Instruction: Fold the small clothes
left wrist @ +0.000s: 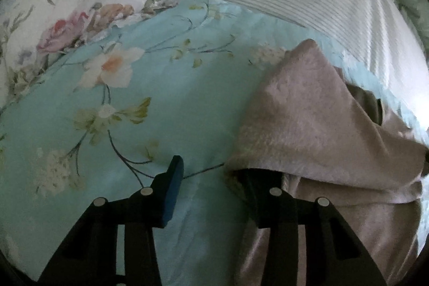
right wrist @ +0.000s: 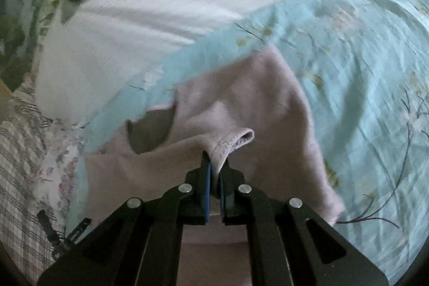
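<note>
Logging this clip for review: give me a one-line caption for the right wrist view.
Right gripper shut on a hem of the pale pink garment, which lies on a turquoise floral bedsheet.

garment: small pink fleece garment (right wrist: pixel 241 98) lies on the light blue floral bedsheet (right wrist: pixel 362 58)
pillow: white ribbed pillow (right wrist: pixel 161 4) sits behind it

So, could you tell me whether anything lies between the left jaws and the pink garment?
Nothing visible does. The pink garment lies on the floral sheet, and its edge already drapes over one finger of the left gripper; the other finger stands clear over bare sheet.
</note>
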